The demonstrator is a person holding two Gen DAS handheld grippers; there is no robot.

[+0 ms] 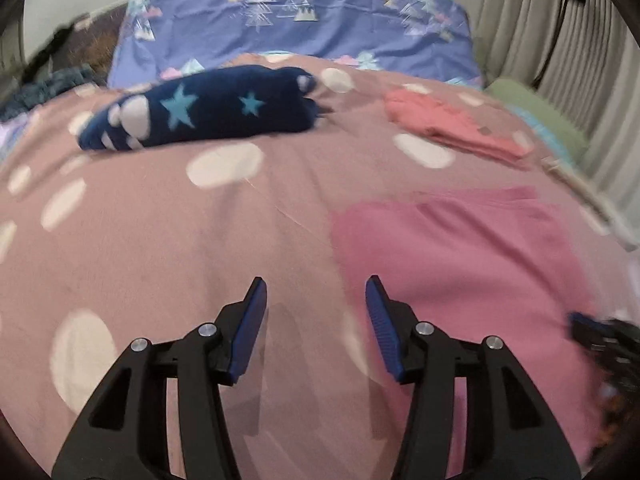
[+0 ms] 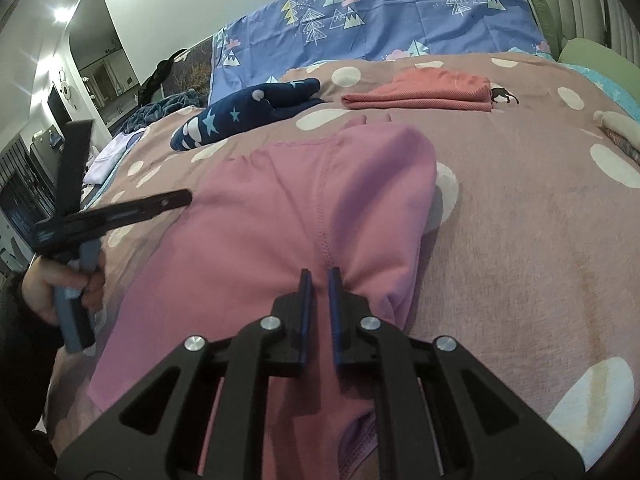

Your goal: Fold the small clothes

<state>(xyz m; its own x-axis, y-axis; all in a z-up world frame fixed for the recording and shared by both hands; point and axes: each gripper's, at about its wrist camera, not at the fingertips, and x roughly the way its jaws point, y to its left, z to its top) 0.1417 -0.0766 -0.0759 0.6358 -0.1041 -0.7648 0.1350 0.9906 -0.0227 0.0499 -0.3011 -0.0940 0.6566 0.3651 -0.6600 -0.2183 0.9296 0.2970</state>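
**Pinching the pink garment for its fold**

My right gripper [image 2: 319, 274] has its blue pads drawn nearly together on a bunched ridge of the pink garment [image 2: 280, 216], just beside the stitched seam. I take it the cloth is caught between them, though the narrow slit between the pads makes that hard to confirm. Holding near the seam should give me a straight line to fold along.

My left gripper [image 1: 316, 286] is spread wide and holds nothing, hovering over the dotted bedspread [image 1: 180, 240] just beside the garment's left edge. I judge it is placed there to take or pin that edge while the right side carries the fold.

Farther out, the garment lies mostly flat across the bedspread. Beyond it, a coral garment [image 2: 420, 92] sits already folded, well apart, likely as the finished pile. A navy star-patterned piece [image 2: 244, 116] lies to its left, bunched and apparently waiting. The blue pillow [image 2: 380, 20] lies behind both.
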